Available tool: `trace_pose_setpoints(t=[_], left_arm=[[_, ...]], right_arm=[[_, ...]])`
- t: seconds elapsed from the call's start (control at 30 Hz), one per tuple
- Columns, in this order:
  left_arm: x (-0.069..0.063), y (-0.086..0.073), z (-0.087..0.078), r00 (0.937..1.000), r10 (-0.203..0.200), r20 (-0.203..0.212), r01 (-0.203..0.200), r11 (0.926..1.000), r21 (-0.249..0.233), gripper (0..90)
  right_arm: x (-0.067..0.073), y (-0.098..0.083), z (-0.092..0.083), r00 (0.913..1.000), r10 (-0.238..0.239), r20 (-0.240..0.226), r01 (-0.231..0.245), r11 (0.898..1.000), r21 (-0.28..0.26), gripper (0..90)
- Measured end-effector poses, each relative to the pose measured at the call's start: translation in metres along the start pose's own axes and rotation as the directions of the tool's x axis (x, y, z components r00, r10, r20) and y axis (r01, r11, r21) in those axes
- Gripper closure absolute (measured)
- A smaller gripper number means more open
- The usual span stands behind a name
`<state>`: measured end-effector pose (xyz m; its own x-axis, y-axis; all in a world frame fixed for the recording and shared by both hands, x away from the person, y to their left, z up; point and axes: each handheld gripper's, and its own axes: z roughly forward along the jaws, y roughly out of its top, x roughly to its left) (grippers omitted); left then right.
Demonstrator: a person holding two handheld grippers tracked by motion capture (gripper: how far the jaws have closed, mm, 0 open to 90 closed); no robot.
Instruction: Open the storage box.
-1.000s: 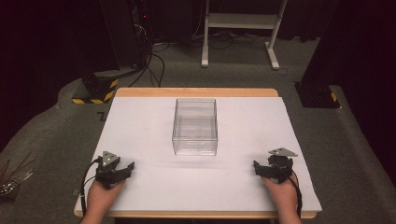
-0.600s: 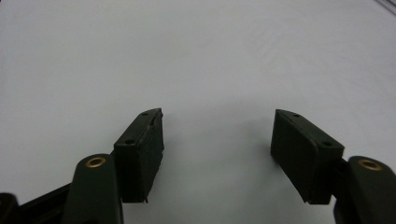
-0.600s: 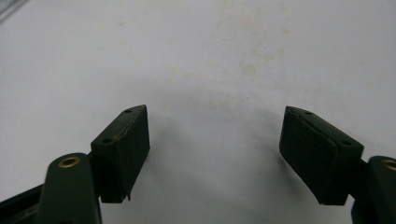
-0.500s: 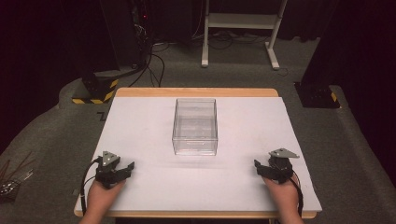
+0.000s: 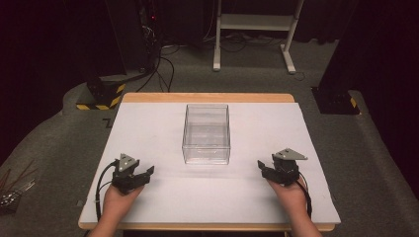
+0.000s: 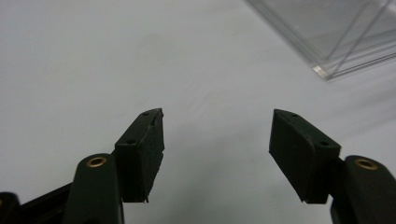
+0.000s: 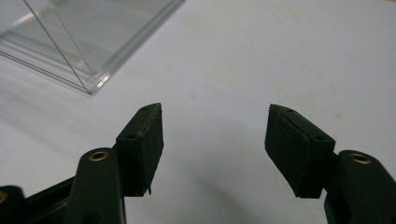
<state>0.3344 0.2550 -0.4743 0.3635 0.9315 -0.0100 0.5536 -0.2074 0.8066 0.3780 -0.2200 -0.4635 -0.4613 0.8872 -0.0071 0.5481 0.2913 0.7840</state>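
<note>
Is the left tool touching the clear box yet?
Apart. The high view shows bare white table between the left tool and the clear box; the left gripper view shows its open jaws short of the box's corner.

Both gripper views cut off the clear box (image 6: 336, 32) at their top edges, and the thin objects (image 5: 15, 190) on the floor at far left are too dim to identify.

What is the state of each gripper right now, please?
Left gripper: open, holding nothing.
Right gripper: open, holding nothing.
</note>
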Motion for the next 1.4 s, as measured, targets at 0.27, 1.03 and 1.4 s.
trace_pose_setpoints(t=[0.27, 1.03, 1.4], left_arm=[[-0.050, 0.022, -0.003, 0.9932, 0.059, 0.100, -0.052, 0.9959, -0.075, 35.7], [-0.099, 0.038, 0.027, 0.9738, 0.067, 0.217, -0.035, 0.9879, -0.151, 47.4], [-0.107, 0.044, 0.038, 0.9802, 0.066, 0.186, -0.033, 0.9841, -0.175, 72.6]], right_arm=[[0.019, 0.005, -0.006, 0.9994, -0.009, -0.034, 0.007, 0.999, -0.053, 38.8], [0.090, 0.012, 0.004, 0.9736, -0.121, -0.193, 0.097, 0.987, -0.129, 53.9], [0.103, 0.022, 0.011, 0.9719, -0.130, -0.196, 0.103, 0.984, -0.143, 66.1]])
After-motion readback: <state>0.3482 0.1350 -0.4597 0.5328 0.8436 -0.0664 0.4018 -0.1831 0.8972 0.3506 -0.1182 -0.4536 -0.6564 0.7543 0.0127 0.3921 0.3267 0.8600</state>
